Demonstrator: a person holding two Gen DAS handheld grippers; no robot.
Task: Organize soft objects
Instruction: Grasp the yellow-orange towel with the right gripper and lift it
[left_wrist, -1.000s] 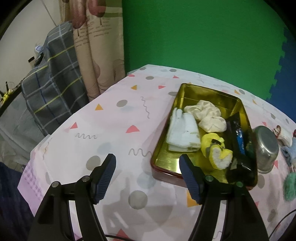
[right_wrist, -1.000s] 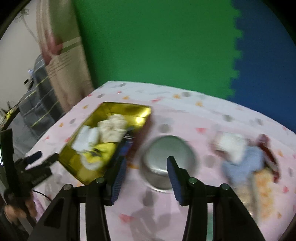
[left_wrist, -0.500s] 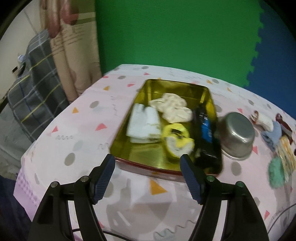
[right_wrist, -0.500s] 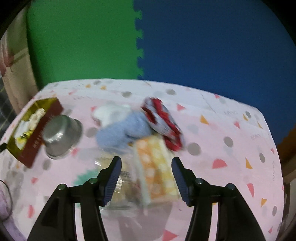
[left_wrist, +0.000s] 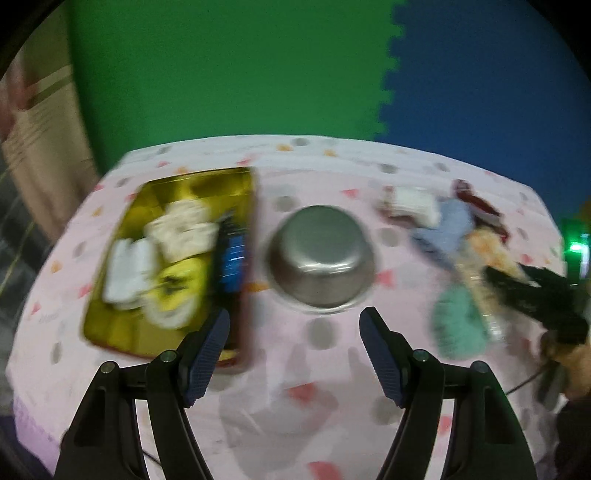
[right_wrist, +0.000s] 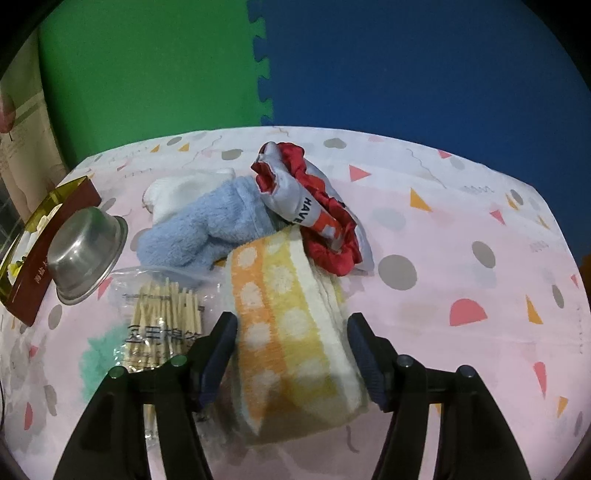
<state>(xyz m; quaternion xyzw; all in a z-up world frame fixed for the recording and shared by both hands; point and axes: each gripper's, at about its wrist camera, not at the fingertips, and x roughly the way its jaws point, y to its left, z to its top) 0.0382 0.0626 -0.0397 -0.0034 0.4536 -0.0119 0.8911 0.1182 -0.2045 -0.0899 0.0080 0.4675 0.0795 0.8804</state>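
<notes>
Mint cloth (right_wrist: 96, 363) half under swab bag (right_wrist: 162, 325)

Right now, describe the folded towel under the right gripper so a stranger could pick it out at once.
On the pink patterned tablecloth, find the pile of soft things right of the upturned steel bowl. The folded towel lies at its near end, between the opening jaws of the right gripper, pads not yet pressing. Only it has orange and yellow bands with white dots; the blue fluffy cloth beside it is plain.
</notes>
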